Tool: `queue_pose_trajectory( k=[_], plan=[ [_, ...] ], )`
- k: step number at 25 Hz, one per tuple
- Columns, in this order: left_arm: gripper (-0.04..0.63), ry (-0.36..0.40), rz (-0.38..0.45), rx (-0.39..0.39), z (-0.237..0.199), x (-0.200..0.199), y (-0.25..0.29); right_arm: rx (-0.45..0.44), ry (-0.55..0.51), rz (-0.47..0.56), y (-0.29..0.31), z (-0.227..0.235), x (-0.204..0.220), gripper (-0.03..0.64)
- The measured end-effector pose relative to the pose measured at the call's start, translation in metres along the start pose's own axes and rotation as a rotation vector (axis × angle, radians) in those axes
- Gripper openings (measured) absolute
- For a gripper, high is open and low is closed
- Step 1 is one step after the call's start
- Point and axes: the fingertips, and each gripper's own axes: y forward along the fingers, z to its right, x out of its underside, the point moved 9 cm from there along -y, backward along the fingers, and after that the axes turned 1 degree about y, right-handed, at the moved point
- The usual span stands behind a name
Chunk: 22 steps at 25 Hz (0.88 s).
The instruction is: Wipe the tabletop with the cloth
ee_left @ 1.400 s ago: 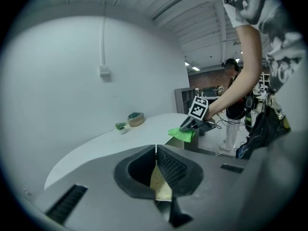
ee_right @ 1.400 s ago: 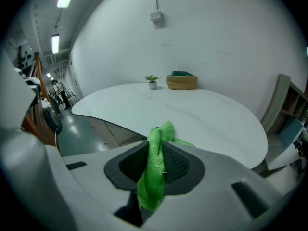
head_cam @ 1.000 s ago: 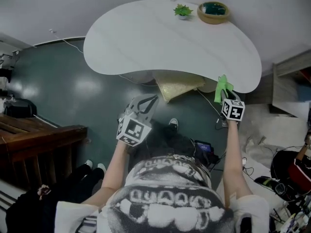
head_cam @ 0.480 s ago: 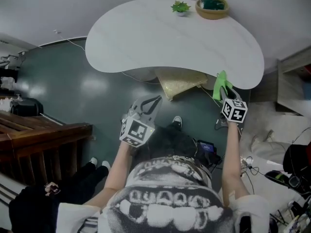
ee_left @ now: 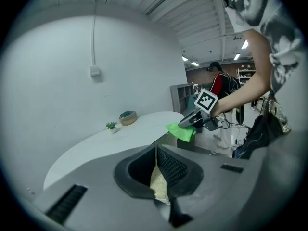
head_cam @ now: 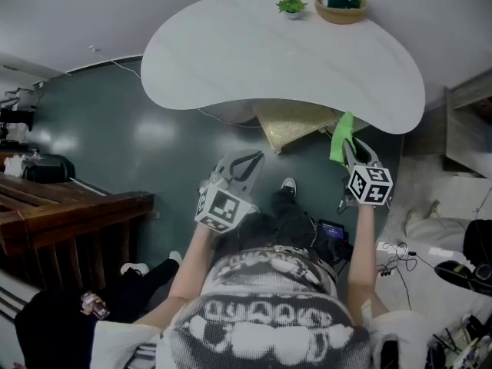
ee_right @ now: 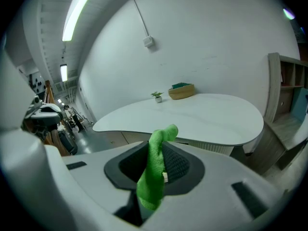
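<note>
The right gripper (head_cam: pixel 347 151) is clenching the green cloth (head_cam: pixel 340 137) and is hovering just before the near edge of the white surface (head_cam: pixel 231 60), not touching it, while the left gripper (head_cam: pixel 247 160) is hanging over the floor (head_cam: pixel 154 137) with its jaws pressed together on nothing. The surface is lying bare nearly everywhere, with only a plant (head_cam: pixel 291 6) and a bowl (head_cam: pixel 340 4) standing side by side at its far edge. Only the right gripper view is showing the cloth rising up between the jaws, and only the left gripper view is showing it from the side.
</note>
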Motion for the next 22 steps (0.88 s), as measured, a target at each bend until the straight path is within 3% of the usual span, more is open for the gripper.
queue_pose_trajectory(
  k=[9,22],
  plan=[
    [0.008,-0.010,0.014,-0.014,0.008,0.026,-0.059,-0.073,-0.012,0.040,-0.037,-0.088,0.006,0.084],
    [0.008,-0.051,0.009,-0.098,0.030,0.092,-0.175,-0.219,-0.100,0.084,-0.088,-0.229,0.045,0.084]
  ],
)
